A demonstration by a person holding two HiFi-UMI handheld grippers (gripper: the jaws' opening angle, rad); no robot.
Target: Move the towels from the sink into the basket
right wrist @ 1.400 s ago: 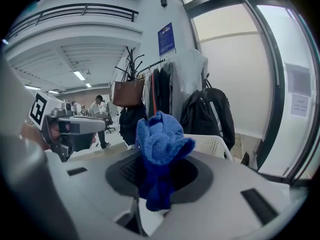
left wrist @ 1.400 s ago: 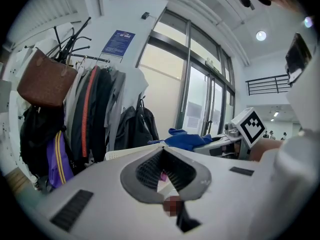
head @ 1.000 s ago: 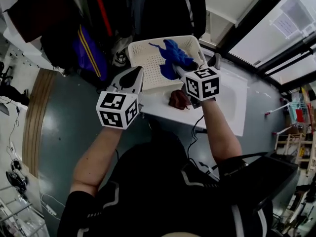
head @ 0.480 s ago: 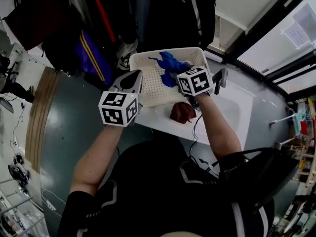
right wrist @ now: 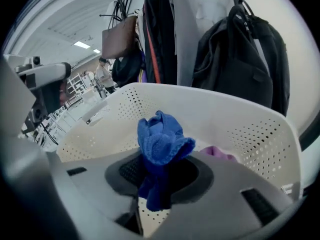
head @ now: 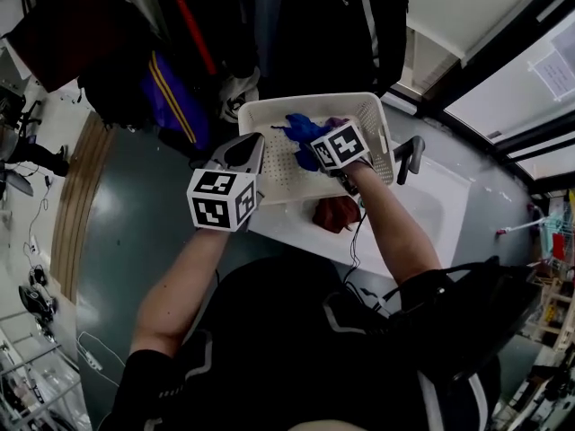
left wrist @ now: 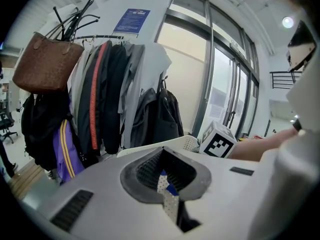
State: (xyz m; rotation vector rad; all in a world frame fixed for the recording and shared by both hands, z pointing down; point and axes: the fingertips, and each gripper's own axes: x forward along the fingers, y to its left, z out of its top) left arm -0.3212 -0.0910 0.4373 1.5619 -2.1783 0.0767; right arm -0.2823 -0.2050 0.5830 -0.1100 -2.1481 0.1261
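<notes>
In the right gripper view my right gripper (right wrist: 159, 180) is shut on a blue towel (right wrist: 161, 146), which bunches up above the jaws inside the white perforated basket (right wrist: 250, 126). A pink towel (right wrist: 220, 154) lies in the basket behind it. The head view shows the right gripper (head: 319, 144) low over the basket (head: 269, 164), with the blue towel (head: 301, 130) at its tip. A dark red towel (head: 337, 212) lies in the white sink (head: 422, 209). My left gripper (head: 247, 149) hovers at the basket's left rim; in its own view the left gripper (left wrist: 167, 186) is shut with nothing held.
A dark faucet (head: 409, 158) stands at the back of the sink, right of the basket. Coats, a backpack and bags hang on a rack (head: 225, 34) behind the basket. Glass doors (head: 521, 70) run along the right, and grey floor (head: 135, 232) lies to the left.
My right gripper has sunk with the blue towel from above the sink's edge down into the basket. The left gripper has edged a little toward the basket's rim.
</notes>
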